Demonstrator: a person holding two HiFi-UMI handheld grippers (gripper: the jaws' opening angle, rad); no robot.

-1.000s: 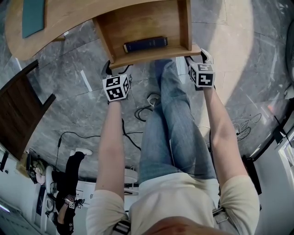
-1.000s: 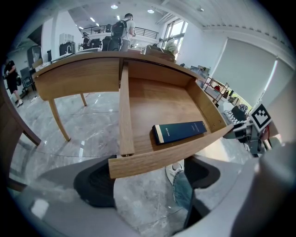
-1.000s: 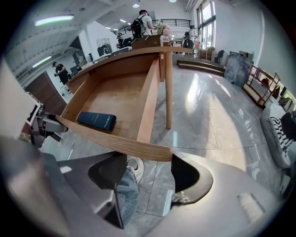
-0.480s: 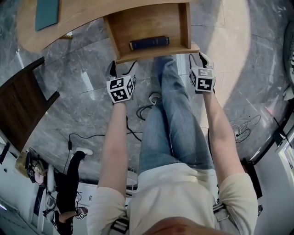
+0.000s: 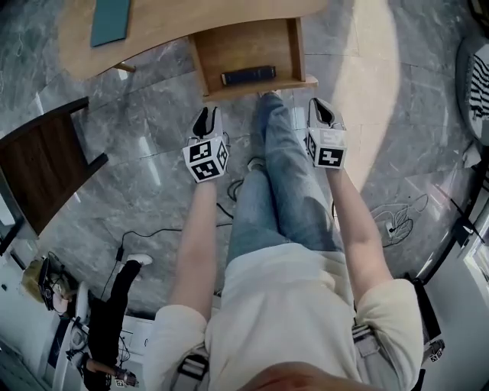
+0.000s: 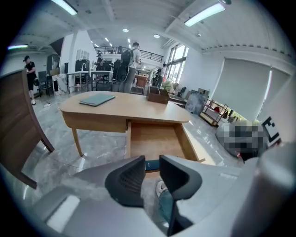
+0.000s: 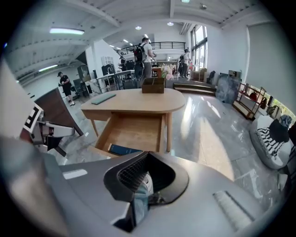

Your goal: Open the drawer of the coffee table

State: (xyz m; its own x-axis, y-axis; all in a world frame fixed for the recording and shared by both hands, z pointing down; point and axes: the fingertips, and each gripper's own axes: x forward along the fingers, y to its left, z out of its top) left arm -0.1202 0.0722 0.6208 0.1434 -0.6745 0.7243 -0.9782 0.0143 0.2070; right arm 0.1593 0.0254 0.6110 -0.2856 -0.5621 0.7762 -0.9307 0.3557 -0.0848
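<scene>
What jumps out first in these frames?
The open drawer sticking out of the wooden table, with a dark blue book lying near its front edge. Just in front of it, clear of the drawer, both grippers hold nothing: the left gripper has its jaws closing, and the right gripper is shut.

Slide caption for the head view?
Open drawer of the coffee table, a dark book lying along its front edge.

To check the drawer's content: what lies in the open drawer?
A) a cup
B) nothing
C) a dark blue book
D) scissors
C: a dark blue book lies near the front edge of the open drawer.
</scene>
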